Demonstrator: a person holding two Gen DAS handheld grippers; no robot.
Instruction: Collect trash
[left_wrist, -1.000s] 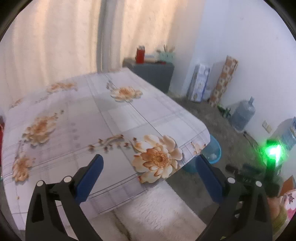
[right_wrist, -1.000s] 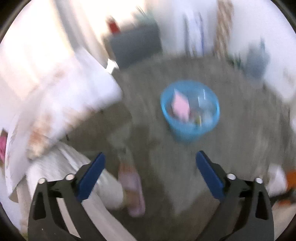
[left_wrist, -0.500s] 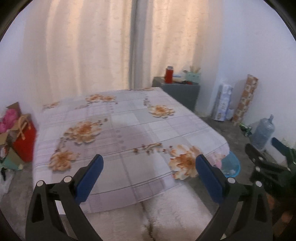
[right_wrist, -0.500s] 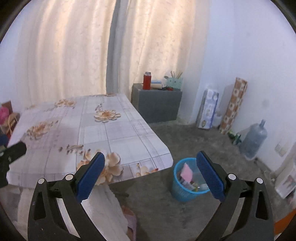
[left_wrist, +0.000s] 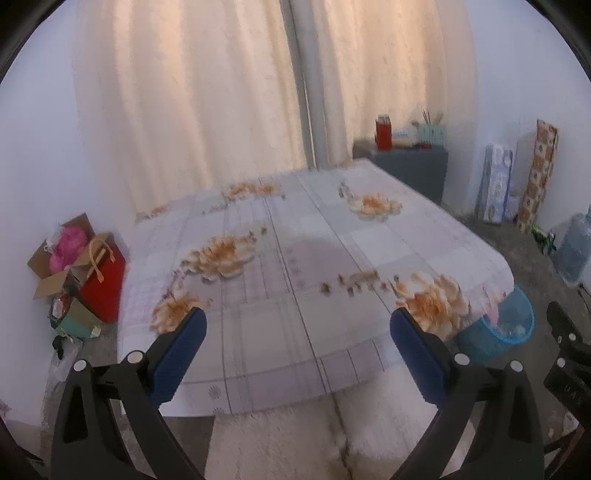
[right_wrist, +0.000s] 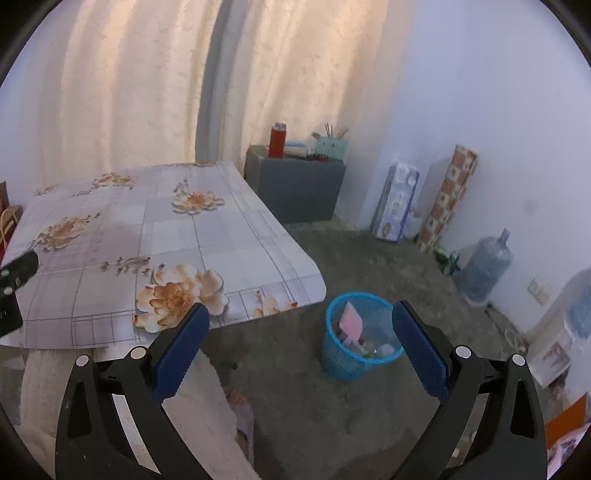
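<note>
The tablecloth (left_wrist: 295, 280) is pale grey-white with a faint lilac check and large orange-and-cream flowers. The curtains (left_wrist: 229, 92) are cream with a warm peach glow. The wastebasket (right_wrist: 356, 338) is bright blue mesh and holds a pink card (right_wrist: 351, 322). The cabinet (right_wrist: 299, 188) is dark grey, the canister (right_wrist: 277, 140) on it red. The left gripper (left_wrist: 295, 339) and right gripper (right_wrist: 297, 332) have black frames and blue pads. A red bag (left_wrist: 103, 280) has tan handles.

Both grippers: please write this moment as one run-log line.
left gripper: open, empty | right gripper: open, empty | blue bin: on floor beside table, holds trash
</note>
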